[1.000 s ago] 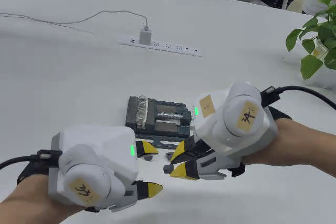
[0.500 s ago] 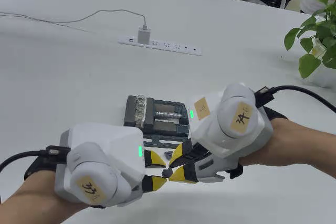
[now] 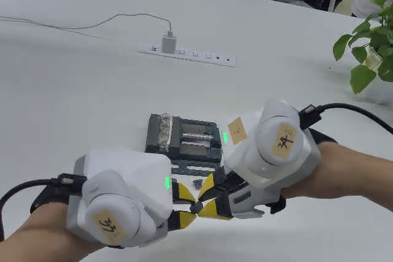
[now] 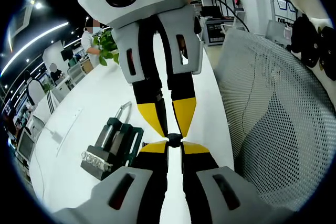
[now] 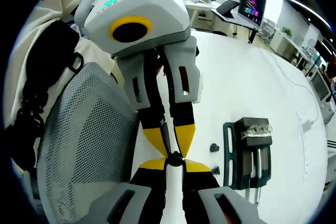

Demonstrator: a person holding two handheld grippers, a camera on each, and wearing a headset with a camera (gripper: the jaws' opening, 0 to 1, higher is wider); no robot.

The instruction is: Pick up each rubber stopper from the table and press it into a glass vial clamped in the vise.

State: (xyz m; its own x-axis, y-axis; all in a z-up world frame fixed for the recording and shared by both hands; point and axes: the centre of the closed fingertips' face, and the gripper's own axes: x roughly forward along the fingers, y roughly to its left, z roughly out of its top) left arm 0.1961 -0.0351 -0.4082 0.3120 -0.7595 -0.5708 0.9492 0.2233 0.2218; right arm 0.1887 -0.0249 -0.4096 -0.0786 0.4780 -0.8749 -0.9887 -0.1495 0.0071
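A small dark rubber stopper (image 3: 196, 207) (image 4: 173, 139) (image 5: 174, 157) is held just above the table in front of the vise, with both grippers meeting on it tip to tip. My left gripper (image 3: 183, 205) (image 4: 174, 147) comes from the left, its yellow tips pinched on the stopper. From the right, my right gripper (image 3: 207, 200) (image 5: 174, 164) pinches the same stopper. The dark vise (image 3: 184, 139) (image 4: 113, 140) (image 5: 252, 150) clamps a row of glass vials (image 3: 164, 128) (image 4: 94, 158) (image 5: 258, 128). One loose stopper (image 3: 197, 183) (image 5: 213, 147) lies on the table by the vise.
A white power strip (image 3: 187, 53) with a charger (image 3: 170, 42) and cable lies behind the vise. A potted plant (image 3: 368, 41) stands at the right edge. A mesh chair back (image 4: 273, 119) (image 5: 79, 129) is behind the grippers, at the table's near edge.
My left gripper has moved right to meet the right gripper, and its wide-open jaws have come together on the stopper that the right gripper was holding.
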